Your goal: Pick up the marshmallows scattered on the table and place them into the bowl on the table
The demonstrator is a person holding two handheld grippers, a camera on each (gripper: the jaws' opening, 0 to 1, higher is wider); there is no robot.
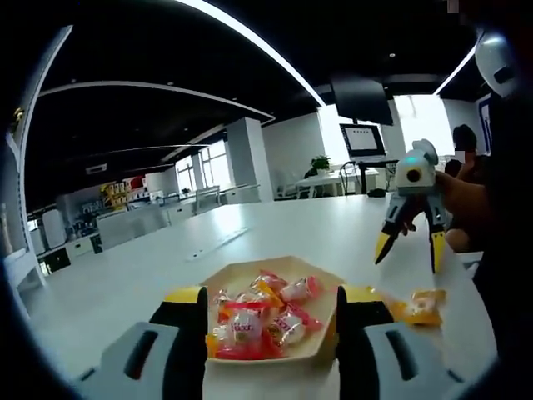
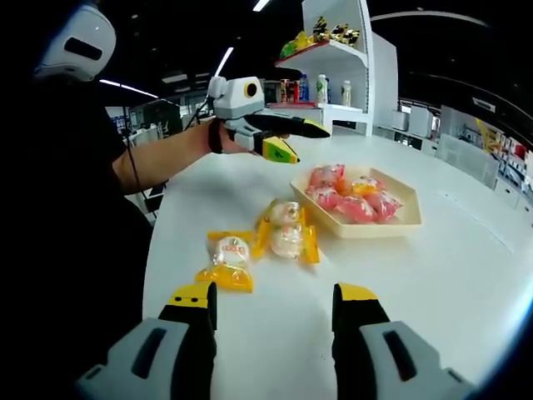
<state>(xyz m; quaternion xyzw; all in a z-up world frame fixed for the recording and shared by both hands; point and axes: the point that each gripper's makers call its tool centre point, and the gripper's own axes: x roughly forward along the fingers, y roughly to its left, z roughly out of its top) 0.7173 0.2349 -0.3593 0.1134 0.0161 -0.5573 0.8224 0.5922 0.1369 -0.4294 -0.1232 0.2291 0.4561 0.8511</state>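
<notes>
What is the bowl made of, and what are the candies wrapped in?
The bowl looks like thin card or pressed paper: matte beige, with flat angled walls, though it might be plastic. The marshmallows sit in shiny, crinkly plastic film, clear in the middle with yellow ends. The table is smooth, white and slightly glossy.

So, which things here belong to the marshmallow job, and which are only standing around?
Belong to the job:
- bowl with wrapped marshmallows inside
- two yellow-wrapped marshmallows on the table
- left gripper, right gripper, both open and empty

Only standing around:
- shelf with bottles
- monitor
- potted plant
</notes>
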